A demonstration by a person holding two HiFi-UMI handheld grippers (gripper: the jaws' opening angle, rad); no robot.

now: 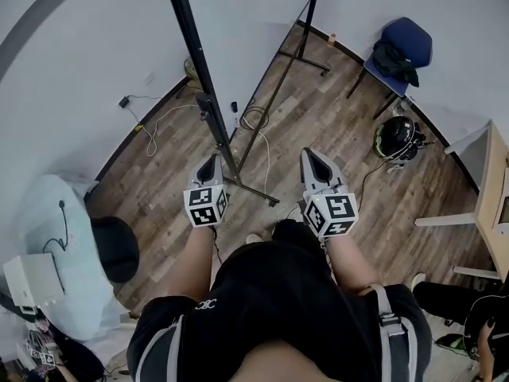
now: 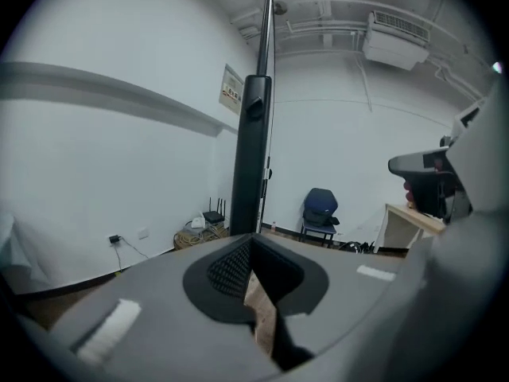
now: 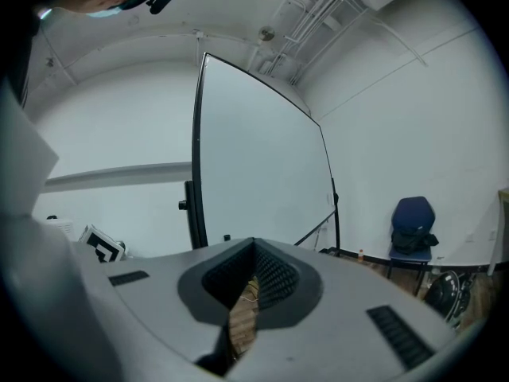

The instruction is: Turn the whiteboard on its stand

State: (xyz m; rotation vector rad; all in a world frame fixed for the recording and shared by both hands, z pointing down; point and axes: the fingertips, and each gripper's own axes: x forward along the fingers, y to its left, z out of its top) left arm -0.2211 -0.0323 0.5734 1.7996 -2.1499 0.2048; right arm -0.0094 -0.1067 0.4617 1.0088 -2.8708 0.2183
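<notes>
The whiteboard (image 1: pixel 246 30) stands in front of me on a black stand (image 1: pixel 208 78), whose foot bar (image 1: pixel 253 189) rests on the wood floor. In the right gripper view the whiteboard (image 3: pixel 262 165) shows as a wide white panel in a black frame. The left gripper view meets it edge-on, with the black post (image 2: pixel 250 150) straight ahead. My left gripper (image 1: pixel 211 159) hovers just left of the post's base, shut and empty. To the right of the foot bar, my right gripper (image 1: pixel 312 156) is also shut and empty. Neither touches the board.
A blue chair (image 1: pixel 402 50) holding a dark bag stands at the back right, with a helmet (image 1: pixel 398 138) on the floor near it. Cables (image 1: pixel 254 118) lie under the board. A table (image 1: pixel 493 189) is at the right and a pale covered object (image 1: pixel 56 245) at the left.
</notes>
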